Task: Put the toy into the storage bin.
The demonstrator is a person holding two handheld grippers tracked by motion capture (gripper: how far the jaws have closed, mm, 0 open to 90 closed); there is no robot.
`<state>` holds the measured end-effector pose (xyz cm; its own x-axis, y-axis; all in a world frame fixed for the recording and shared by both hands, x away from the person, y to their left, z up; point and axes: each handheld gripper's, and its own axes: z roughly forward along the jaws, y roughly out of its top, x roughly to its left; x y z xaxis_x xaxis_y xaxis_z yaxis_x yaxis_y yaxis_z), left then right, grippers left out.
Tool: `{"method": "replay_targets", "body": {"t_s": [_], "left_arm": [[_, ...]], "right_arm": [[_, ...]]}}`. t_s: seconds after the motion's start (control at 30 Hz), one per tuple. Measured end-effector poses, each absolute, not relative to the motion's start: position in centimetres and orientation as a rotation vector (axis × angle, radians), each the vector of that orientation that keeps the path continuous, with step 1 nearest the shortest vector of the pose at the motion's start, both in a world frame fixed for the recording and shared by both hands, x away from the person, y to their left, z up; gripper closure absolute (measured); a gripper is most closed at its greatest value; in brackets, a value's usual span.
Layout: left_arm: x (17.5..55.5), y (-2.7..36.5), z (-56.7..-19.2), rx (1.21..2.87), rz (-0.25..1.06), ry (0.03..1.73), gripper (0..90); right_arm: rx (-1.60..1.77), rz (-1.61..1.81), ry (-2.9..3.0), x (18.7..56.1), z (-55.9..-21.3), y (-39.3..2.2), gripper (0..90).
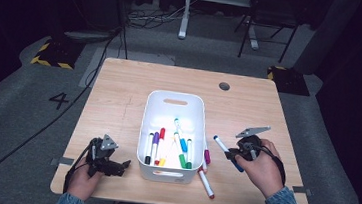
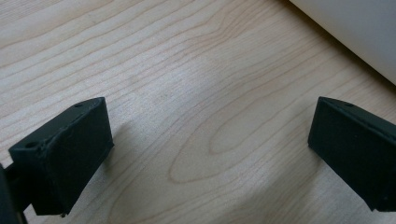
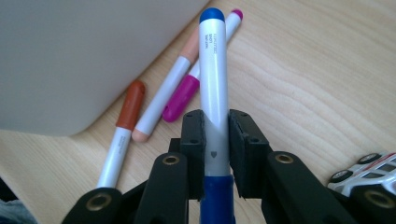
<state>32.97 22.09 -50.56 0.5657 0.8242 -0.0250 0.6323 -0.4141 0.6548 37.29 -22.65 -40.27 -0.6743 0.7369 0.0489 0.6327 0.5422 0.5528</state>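
Note:
A white bin (image 1: 175,99) stands mid-table with several coloured markers (image 1: 180,144) inside. My right gripper (image 1: 230,154) hangs to the right of it, above the table, shut on a white marker with blue ends (image 1: 221,144). In the right gripper view the jaws (image 3: 215,128) clamp this blue marker (image 3: 213,70) near its cap, and its barrel points away from me. My left gripper (image 1: 122,166) rests low on the table left of the bin, jaws wide apart (image 2: 210,149) over bare wood with nothing between them.
Three loose markers lie on the wood by the bin's right side: a red-capped one (image 3: 122,137), a peach-capped one (image 3: 166,91) and a magenta one (image 3: 194,81). A small toy car (image 3: 366,170) sits near my right gripper. The bin's wall (image 2: 355,32) is close to the left gripper.

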Motion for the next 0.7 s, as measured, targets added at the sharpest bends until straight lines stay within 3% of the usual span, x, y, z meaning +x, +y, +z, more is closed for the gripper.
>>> {"method": "replay_targets", "body": {"t_s": [0.7], "left_arm": [[33.0, 22.1, -50.6, 2.178, 0.401, 1.158, 0.0]], "right_arm": [[1.042, 0.912, 2.588, 37.3, -34.8, -21.2, 77.0]]}}
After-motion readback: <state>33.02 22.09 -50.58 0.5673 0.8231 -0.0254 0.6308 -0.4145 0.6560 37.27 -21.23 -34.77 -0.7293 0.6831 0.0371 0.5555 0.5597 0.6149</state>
